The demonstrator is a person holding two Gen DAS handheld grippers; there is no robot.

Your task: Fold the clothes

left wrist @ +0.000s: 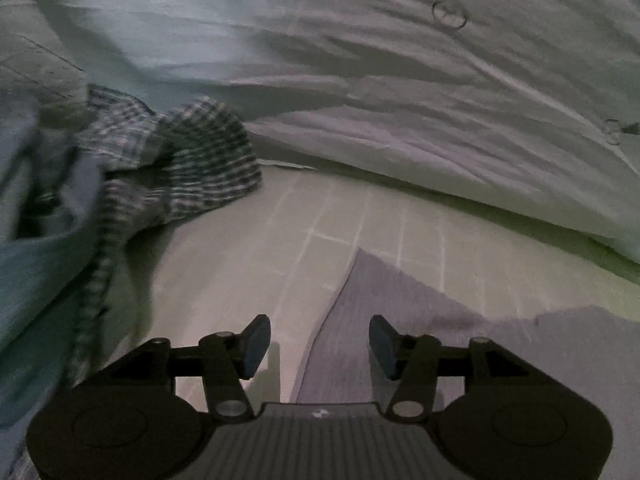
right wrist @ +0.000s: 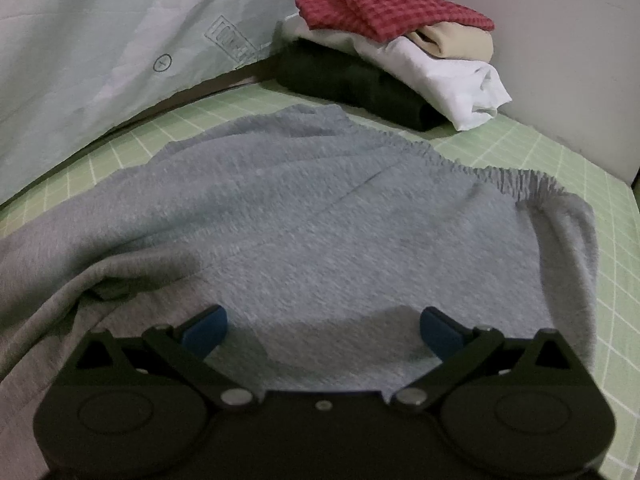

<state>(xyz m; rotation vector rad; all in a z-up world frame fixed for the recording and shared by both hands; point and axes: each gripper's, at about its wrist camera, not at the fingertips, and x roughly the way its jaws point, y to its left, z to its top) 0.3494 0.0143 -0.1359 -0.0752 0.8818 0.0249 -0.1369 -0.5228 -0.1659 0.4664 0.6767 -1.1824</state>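
A grey sweater (right wrist: 312, 216) lies spread on the green grid mat (right wrist: 560, 152), its ribbed hem toward the far right. My right gripper (right wrist: 322, 334) is open and empty just above the sweater's near part. In the left wrist view my left gripper (left wrist: 318, 346) is open and empty, low over the mat (left wrist: 248, 248), with an edge of the grey sweater (left wrist: 400, 312) under its right finger.
A stack of folded clothes (right wrist: 396, 52) sits at the mat's far right corner: red checked on top, beige, white, black below. A crumpled plaid garment (left wrist: 180, 160) and a light blue one (left wrist: 28, 248) lie at the left. A wrinkled pale sheet (left wrist: 400, 60) hangs behind.
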